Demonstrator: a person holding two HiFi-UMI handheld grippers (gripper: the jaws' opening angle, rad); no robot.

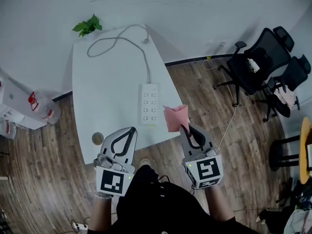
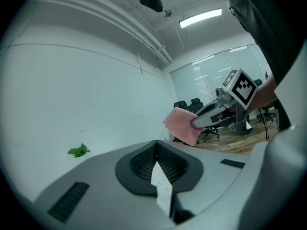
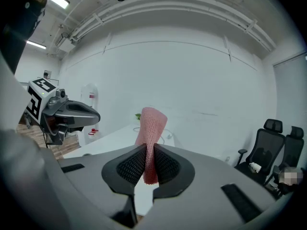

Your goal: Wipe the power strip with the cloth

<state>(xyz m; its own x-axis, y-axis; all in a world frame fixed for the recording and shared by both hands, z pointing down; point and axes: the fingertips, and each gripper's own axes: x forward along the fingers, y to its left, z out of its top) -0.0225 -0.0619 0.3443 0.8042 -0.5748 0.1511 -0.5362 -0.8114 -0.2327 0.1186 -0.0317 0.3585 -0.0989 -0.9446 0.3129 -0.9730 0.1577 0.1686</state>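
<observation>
White power strip [image 1: 148, 104] lies on a white table [image 1: 107, 77]. Right tool [image 1: 185, 127] clamps a pink cloth [image 1: 175, 117], held at the power strip's 4 o'clock, near the table edge. Left tool [image 1: 131, 129] is closed, empty. Unbraced, the power strip could slide when wiped.

I log a round grey disc [image 1: 97, 138] in the white worktop [image 1: 107, 77], just left of the left hand-held gripper [image 1: 131, 129]. Green plant [image 1: 87, 26] far ahead of it at the back corner. Black office chairs [image 1: 265, 62] well off to its right.
</observation>
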